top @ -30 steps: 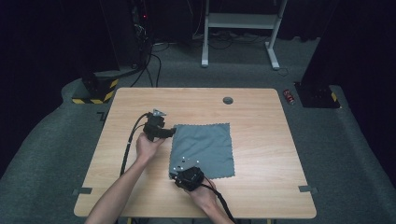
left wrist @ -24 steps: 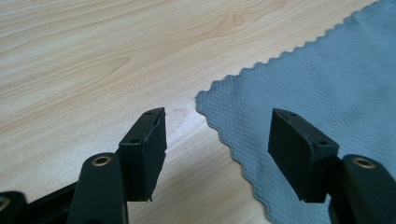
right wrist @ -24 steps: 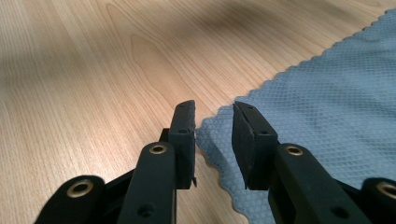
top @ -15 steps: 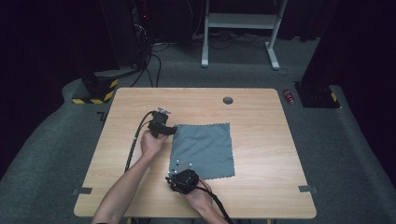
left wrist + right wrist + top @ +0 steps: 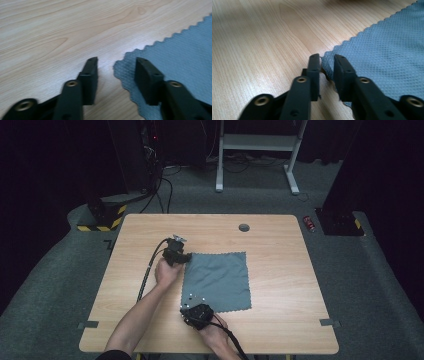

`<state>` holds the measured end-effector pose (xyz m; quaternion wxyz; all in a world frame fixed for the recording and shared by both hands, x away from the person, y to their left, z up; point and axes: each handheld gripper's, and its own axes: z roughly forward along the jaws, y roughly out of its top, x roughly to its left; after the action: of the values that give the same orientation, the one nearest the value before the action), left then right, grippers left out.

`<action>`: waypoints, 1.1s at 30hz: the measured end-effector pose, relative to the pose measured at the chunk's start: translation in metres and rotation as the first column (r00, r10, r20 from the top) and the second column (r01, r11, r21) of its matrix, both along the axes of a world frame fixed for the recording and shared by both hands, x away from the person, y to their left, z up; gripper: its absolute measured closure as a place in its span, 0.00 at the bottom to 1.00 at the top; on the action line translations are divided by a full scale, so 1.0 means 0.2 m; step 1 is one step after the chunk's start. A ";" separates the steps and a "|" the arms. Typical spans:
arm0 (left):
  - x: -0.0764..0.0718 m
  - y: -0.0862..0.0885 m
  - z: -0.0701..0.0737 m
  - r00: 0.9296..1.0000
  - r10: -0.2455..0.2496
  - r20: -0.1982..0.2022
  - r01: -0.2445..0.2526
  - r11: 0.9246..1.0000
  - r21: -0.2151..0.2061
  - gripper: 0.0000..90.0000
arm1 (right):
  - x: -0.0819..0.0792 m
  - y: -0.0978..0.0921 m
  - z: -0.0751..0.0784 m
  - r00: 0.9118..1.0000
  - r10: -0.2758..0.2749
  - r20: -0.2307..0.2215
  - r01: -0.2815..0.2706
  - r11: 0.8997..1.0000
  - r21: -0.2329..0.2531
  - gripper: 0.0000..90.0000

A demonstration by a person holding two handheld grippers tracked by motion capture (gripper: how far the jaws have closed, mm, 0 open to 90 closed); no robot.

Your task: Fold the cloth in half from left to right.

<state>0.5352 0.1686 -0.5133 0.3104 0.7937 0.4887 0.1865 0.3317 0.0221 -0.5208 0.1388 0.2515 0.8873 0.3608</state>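
The grey cloth (image 5: pixel 217 281) lies flat mid-worktop, roughly square, edges parallel to the worktop's (image 5: pixel 280 270) edges. My left gripper (image 5: pixel 116 68) stands spread astride its far-left corner. My right gripper (image 5: pixel 327 65) has narrowed around the near-left corner, a gap remaining between jaws.

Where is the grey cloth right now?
In the high view, the square grey-blue cloth with zigzag edges lies flat in the middle of the light wooden table, with the left hand-held gripper at its far-left corner and the right hand-held gripper at its near-left corner.
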 end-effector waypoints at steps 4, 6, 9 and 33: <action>0.00 -0.02 0.00 1.000 -0.025 -0.004 0.025 1.000 0.001 0.78 | 0.00 0.00 0.00 1.000 -0.011 0.006 0.011 1.000 -0.017 0.94; -0.01 -0.03 0.01 0.999 -0.040 -0.008 0.040 0.999 0.003 0.88 | 0.00 0.00 0.00 1.000 -0.021 0.011 0.022 1.000 -0.021 0.97; -0.01 -0.04 0.01 0.999 -0.049 -0.012 0.049 0.999 0.007 0.94 | 0.00 0.00 0.00 1.000 -0.024 0.009 0.025 1.000 -0.015 0.98; 0.00 0.02 0.10 0.995 -0.091 -0.045 0.084 0.988 -0.133 1.00 | -0.02 -0.08 0.07 1.000 -0.027 -0.006 0.028 0.996 0.089 1.00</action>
<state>0.5351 0.1717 -0.4933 0.3572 0.7968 0.4724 0.1200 0.3280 0.0069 -0.5059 0.1305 0.2705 0.8671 0.3973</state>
